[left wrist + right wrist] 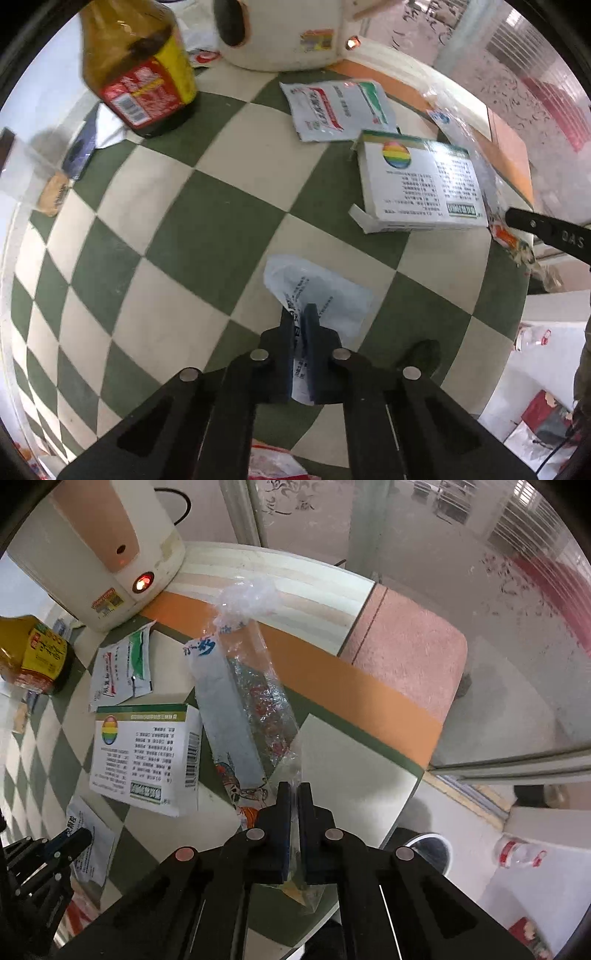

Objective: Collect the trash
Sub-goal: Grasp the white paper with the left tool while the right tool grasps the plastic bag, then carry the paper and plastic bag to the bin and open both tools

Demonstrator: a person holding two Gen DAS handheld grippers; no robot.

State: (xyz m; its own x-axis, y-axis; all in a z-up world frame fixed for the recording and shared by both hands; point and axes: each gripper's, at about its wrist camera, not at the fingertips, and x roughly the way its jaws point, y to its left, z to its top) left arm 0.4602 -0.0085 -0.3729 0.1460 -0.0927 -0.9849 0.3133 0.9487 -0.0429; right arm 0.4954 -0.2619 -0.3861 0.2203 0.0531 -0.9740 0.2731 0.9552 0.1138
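Note:
My left gripper (299, 314) is shut on a pale blue-white printed sachet (325, 291) just above the green and cream checked tablecloth (207, 221). My right gripper (294, 794) is shut on a long clear plastic snack wrapper (243, 701) that stands up over the table's right edge; the wrapper also shows in the left wrist view (513, 240). A white medicine box with a rainbow logo (421, 184) lies beyond my left gripper, also in the right wrist view (147, 753). An empty white, red and green sachet (332, 107) lies behind it, also in the right wrist view (122, 668).
A brown sauce bottle with a red and yellow label (140, 70) stands at the back left. A white electric kettle (99, 546) with a lit red lamp stands at the back. A dark wrapper (79, 151) and small items lie at the left edge. A plastic bottle (517, 851) lies on the floor.

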